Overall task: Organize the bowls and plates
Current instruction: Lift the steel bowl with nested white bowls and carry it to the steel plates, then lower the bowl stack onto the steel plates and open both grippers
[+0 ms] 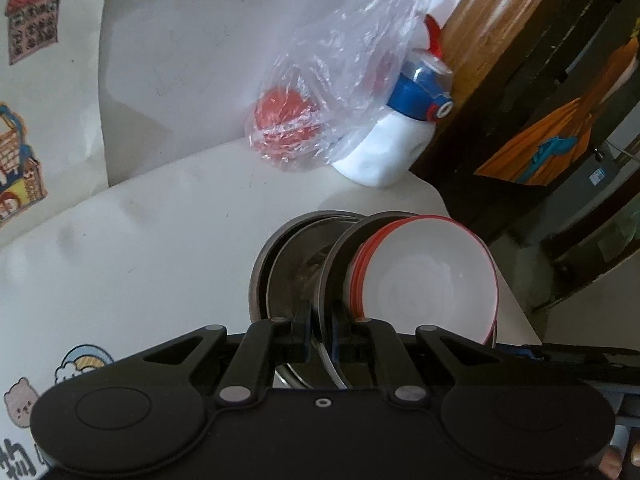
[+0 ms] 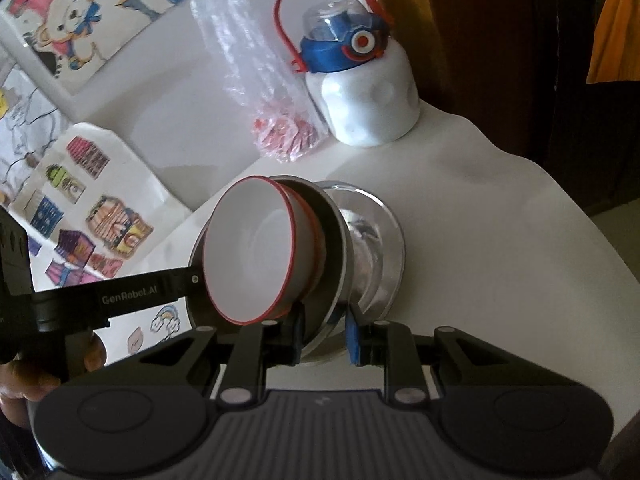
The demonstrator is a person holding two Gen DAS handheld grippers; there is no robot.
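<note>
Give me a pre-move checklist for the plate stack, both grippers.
1. Left gripper clamped on the steel plate rim: ok.
2. Right gripper clamped on the same rim: cannot tell; its fingers straddle the rim, but a gap seems to show at one pad.
3. Red-rimmed bowls nested and seated on the plate: ok.
4. Plate free of the steel bowl beside it: cannot tell; they overlap in both views.
5. Bottle and plastic bag apart from the stack: ok.
</note>
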